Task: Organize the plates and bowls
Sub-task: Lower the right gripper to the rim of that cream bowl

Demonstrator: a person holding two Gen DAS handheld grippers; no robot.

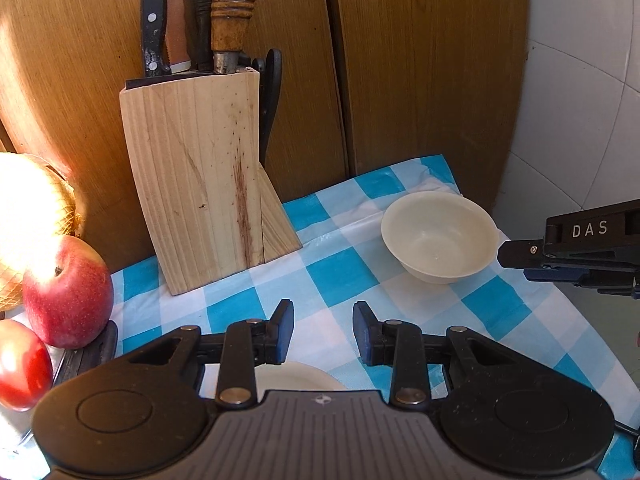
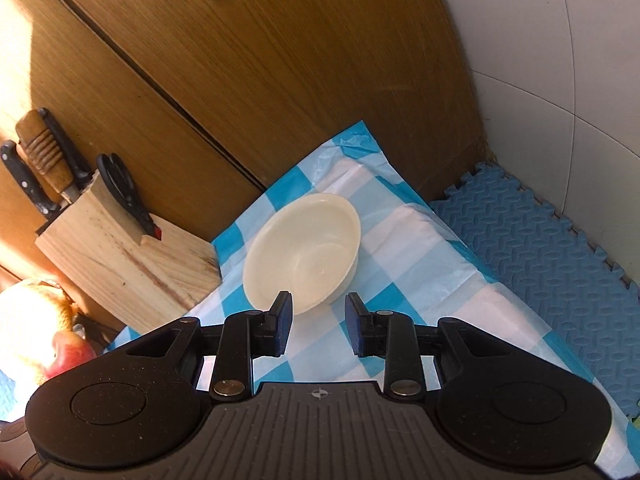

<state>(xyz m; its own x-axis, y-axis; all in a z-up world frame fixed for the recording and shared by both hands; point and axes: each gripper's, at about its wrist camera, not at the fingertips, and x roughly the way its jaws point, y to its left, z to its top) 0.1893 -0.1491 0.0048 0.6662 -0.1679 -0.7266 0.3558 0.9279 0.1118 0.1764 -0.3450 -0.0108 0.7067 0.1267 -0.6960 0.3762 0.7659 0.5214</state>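
A cream bowl [image 1: 439, 235] stands upright and empty on the blue-and-white checked cloth [image 1: 340, 272], near the far right corner. In the right wrist view the same bowl [image 2: 303, 248] lies just beyond my right gripper [image 2: 318, 322], which is open and holds nothing; its left fingertip overlaps the bowl's near rim. My left gripper [image 1: 323, 334] is open over the cloth, empty, with the edge of a cream plate [image 1: 294, 376] showing beneath it. The right gripper's black body [image 1: 576, 248] reaches in from the right edge of the left wrist view, close to the bowl.
A wooden knife block [image 1: 208, 184] with knives and scissors stands left of the bowl against brown wooden panels [image 1: 420, 72]. Red apples [image 1: 66, 284] and a netted yellow fruit [image 1: 28, 216] sit at the far left. A blue foam mat [image 2: 540, 248] lies right of the cloth.
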